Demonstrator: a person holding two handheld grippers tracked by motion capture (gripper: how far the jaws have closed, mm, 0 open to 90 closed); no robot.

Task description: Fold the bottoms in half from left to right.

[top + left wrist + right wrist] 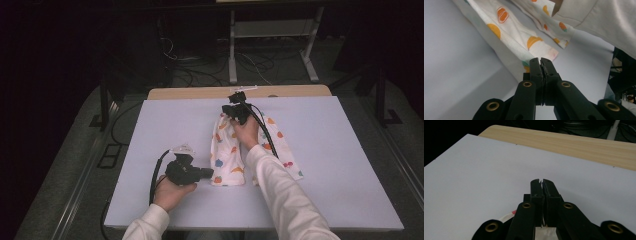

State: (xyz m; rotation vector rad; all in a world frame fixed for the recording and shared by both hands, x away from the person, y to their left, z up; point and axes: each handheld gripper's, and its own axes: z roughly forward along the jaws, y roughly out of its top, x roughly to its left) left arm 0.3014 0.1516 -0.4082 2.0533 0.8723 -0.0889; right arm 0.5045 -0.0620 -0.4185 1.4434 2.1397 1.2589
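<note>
A white cloth (227, 155) printed with orange and red fruit lies lengthwise in the middle of the white table cover (165, 130). My right gripper (229, 116) sits at the cloth's far end. In the right gripper view its jaws (541, 182) are shut, with a strip of the cloth (543, 232) showing between them lower down. My left gripper (211, 173) is at the cloth's near left corner. In the left gripper view its jaws (541, 61) are shut on that corner, and the cloth (516, 32) rises from the table towards them.
The bare wooden table edge (200, 93) runs along the far side, also in the right gripper view (574, 142). A white sleeve (604, 20) crosses above the cloth. Cables and a white stand (232, 50) are on the dark floor beyond.
</note>
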